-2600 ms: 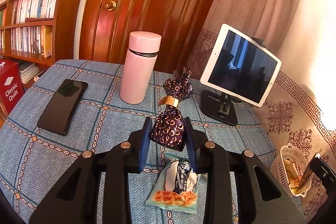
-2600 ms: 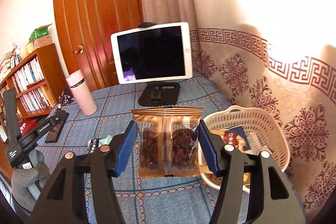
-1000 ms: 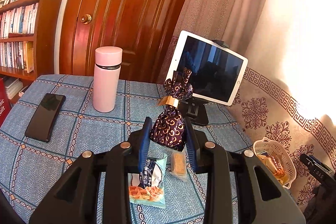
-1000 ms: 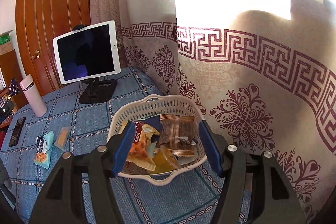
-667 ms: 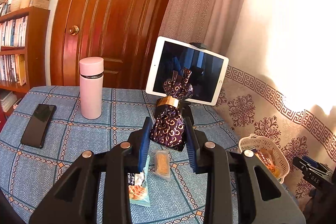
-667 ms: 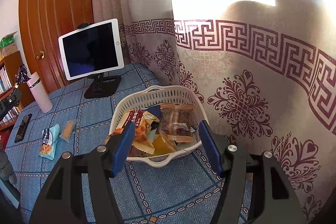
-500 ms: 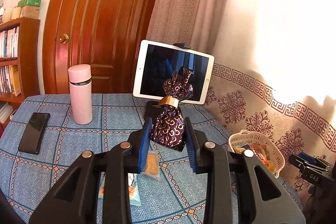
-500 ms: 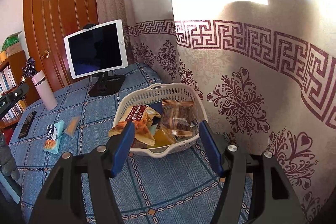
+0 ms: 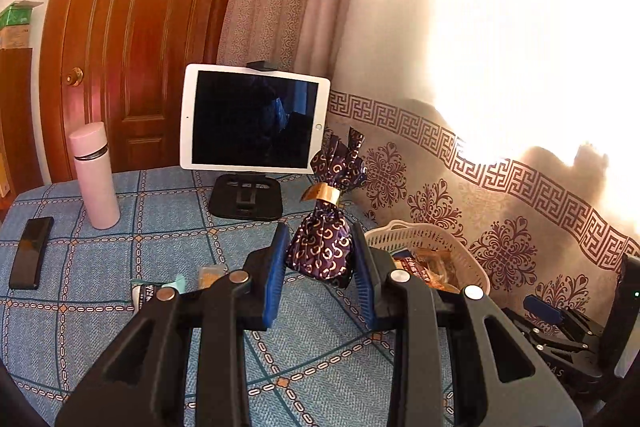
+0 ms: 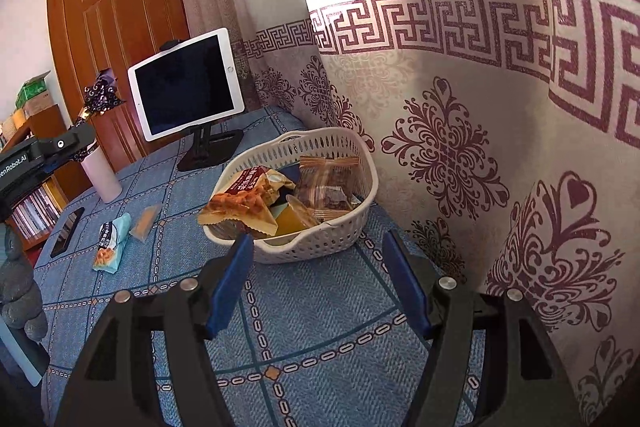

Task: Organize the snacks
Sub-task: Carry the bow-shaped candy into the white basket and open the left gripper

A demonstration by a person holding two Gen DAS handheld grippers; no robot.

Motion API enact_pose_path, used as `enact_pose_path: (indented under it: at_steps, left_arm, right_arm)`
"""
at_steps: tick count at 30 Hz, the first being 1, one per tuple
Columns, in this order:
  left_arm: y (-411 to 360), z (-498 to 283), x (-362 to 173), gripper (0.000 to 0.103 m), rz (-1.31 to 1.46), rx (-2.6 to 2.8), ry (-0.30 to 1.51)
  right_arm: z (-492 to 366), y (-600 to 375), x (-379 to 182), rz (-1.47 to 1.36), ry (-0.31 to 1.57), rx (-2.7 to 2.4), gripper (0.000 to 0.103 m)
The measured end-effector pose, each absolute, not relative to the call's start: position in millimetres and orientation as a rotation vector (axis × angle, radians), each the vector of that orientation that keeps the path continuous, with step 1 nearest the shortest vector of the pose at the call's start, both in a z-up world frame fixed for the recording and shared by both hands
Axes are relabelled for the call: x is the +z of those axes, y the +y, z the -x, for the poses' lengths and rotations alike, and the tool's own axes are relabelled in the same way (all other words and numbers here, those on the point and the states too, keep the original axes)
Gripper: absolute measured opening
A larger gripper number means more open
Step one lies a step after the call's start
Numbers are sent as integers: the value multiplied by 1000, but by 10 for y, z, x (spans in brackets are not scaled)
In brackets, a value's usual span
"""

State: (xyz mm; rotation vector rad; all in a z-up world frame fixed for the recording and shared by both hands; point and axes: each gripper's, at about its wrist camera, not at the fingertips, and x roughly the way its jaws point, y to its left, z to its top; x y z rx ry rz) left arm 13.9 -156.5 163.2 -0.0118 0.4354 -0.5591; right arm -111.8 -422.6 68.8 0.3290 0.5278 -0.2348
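My left gripper [image 9: 319,231] is shut on a purple foil pouch [image 9: 323,255] tied with a gold band, held above the blue tablecloth just left of the white basket [image 9: 424,233]. The right gripper [image 10: 317,239] hovers in front of the basket [image 10: 296,139]; its jaws are opening with nothing between them. Several snack packets lie in the basket, among them an orange-red one [image 10: 240,205] and a clear brown one [image 10: 328,183]. On the cloth to the left lie a teal waffle packet [image 10: 110,239] and a small orange packet [image 10: 145,219].
A tablet on a black stand [image 9: 252,119], a pink bottle [image 9: 94,175] and a black phone [image 9: 30,251] stand further back on the table. A patterned curtain [image 10: 480,147] hangs close behind and right of the basket. A wooden door and a bookshelf are at the back left.
My left gripper has carried the pouch to the right, up to the basket. The right gripper has let the brown packet go into the basket, drawn back from it, and its jaws have spread a little.
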Motion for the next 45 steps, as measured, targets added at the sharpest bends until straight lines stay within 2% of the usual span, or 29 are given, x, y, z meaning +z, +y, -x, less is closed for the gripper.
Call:
enact_pose_path:
  at_steps: [12,25,26,27,29,32,45]
  left_arm:
    - [-2480,-214,1467,31,-38,-681,547]
    - [-3066,-478,1174,32,-40,-769,679]
    - [-3084,-500,1151,36,-34,-780,689]
    - [-3093,-518,1126,56,-32,-780,698]
    - [-3059,-557,1084,89,-20,-748,707]
    - [-2951,-649,1024,89,16,-707,764]
    - [-2584,-762,1051,89,20,-565,763]
  right_arm:
    - [1163,-4348,358,-376,599,-167,68]
    - [1123,-4338,163,-391,653,-124,68]
    - [1121,-4350,156,-393,654,-126,68]
    - [1123,-4357,151,-395,655,-127,68]
    - [1121,-4367,142,-395,657,-129,68]
    - [1131,-4370,134,-397,663,-130,68]
    - [1088,-4308,154,-396,662,-119,68]
